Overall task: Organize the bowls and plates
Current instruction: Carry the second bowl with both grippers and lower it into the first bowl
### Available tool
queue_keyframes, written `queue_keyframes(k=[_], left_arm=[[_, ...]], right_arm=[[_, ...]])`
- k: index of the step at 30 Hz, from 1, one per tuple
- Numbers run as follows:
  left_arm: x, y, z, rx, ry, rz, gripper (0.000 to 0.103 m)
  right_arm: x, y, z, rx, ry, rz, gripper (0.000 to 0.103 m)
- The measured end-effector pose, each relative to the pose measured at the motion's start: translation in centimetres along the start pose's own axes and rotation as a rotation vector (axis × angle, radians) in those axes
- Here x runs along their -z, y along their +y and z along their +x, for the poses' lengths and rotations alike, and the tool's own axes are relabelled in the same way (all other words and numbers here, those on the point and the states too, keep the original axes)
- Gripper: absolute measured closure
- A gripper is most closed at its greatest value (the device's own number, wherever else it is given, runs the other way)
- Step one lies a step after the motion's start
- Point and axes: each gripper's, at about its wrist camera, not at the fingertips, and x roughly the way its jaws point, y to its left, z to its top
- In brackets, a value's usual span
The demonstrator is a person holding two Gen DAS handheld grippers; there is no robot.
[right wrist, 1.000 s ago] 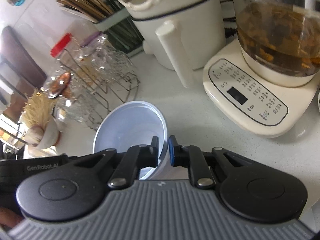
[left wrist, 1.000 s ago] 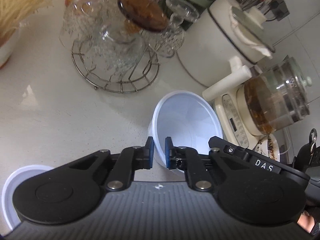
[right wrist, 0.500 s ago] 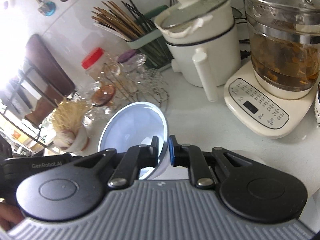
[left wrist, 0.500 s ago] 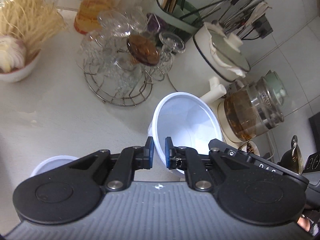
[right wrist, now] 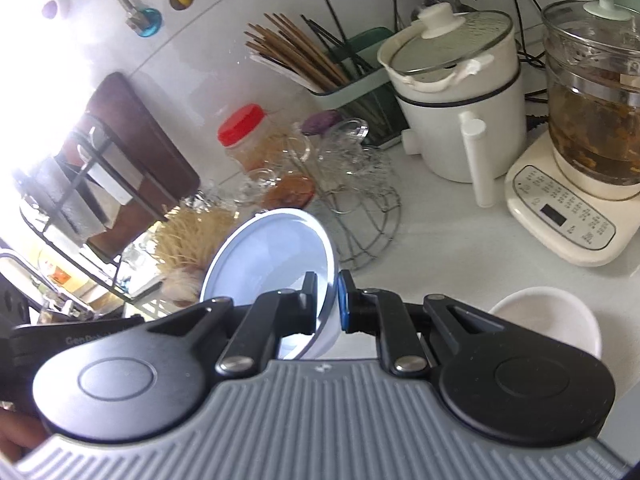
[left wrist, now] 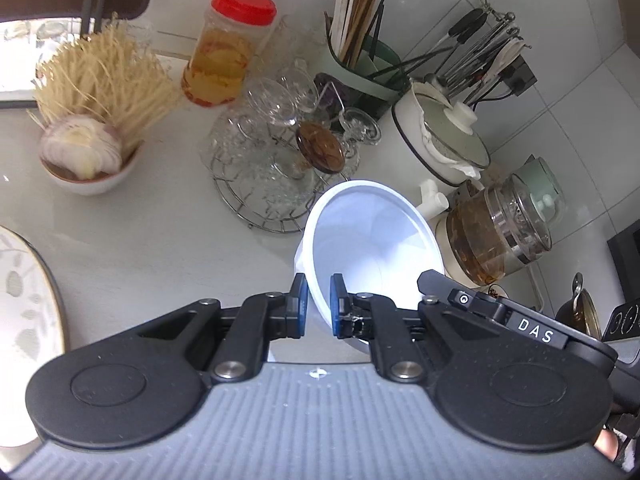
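— What is standing on the desk [left wrist: 132, 236], and what is in it all?

— At the far left a small white bowl [left wrist: 90, 178] holds cut onion with a bundle of pale dry noodles [left wrist: 102, 76] rising behind it. Beside that is a red-lidded jar [left wrist: 224, 52] with yellowish contents. A round wire rack [left wrist: 276, 204] carries upturned clear glasses. Behind it a green holder [left wrist: 370, 66] is packed with chopsticks. To the right stand a white lidded pot [left wrist: 444, 140] and a glass kettle [left wrist: 502, 228] full of brown tea with bits in it, on a cream base with buttons.

— And the task's thing?

— A white plastic bowl [left wrist: 372, 236], empty, is held up above the desk between both tools. The left tongs [left wrist: 319, 306] pinch its near-left rim, pads pressed on either side of the thin wall. The right tongs [right wrist: 327, 302] pinch the opposite rim in the same way.

— Which way does it face?

— It is tilted: in the left view its mouth opens toward the camera, its base pointing away toward the kettle. In the right view the mouth [right wrist: 272, 256] faces up and left, toward the noodles.

— Other dishes?

— A leaf-patterned plate [left wrist: 28, 320] lies at the near left edge, and a second white bowl [right wrist: 548, 316], empty, sits upright on the desk at the near right.
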Motion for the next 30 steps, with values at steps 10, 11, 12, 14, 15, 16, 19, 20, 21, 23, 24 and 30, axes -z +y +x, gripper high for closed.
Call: queue_keyframes(k=[10,11,12,14,15,16,19,20,21,23,24,30], left_arm=[[0.5,2.5,-3.6,-0.023,-0.01,0.032,0.09],[0.7,2.9,-3.9,-0.026,-0.008,0.031,0.09],[0.8,3.2,-4.1,-0.028,-0.007,0.028,0.09],[1.2,4.0,-4.6,-0.032,-0.005,0.024,0.09],[1.3,4.4,-4.8,-0.035,-0.003,0.019,0.09],[1.5,4.8,-5.0,-0.037,-0.002,0.015,0.089],[2.0,5.8,-5.4,-0.049,0.009,0.002,0.089],[2.2,6.0,-5.4,-0.059,0.014,0.002,0.089],[2.4,6.3,-5.5,-0.067,0.017,0.002,0.089],[2.7,6.9,-5.5,-0.08,0.029,-0.006,0.089],[2.9,7.1,-5.4,-0.088,0.036,-0.007,0.089],[4.0,7.7,-4.1,-0.113,0.094,-0.002,0.089]], right_arm=[[2.0,3.5,0.1,-0.011,-0.003,-0.011,0.09],[2.3,3.8,0.2,-0.012,0.001,-0.012,0.09],[2.5,4.1,0.4,-0.013,0.004,-0.013,0.09],[3.0,4.8,0.6,-0.009,0.013,-0.018,0.09],[3.2,5.1,0.7,-0.006,0.019,-0.02,0.09],[3.4,5.4,0.8,-0.005,0.025,-0.021,0.09],[4.1,6.0,1.2,-0.003,0.046,-0.033,0.09],[4.4,6.2,1.4,-0.002,0.055,-0.032,0.09],[4.6,6.4,1.6,-0.002,0.063,-0.034,0.09],[5.2,6.7,2.0,0.007,0.085,-0.039,0.09],[5.4,6.8,2.2,0.009,0.096,-0.042,0.09],[6.9,6.8,2.9,0.044,0.144,-0.06,0.09]])
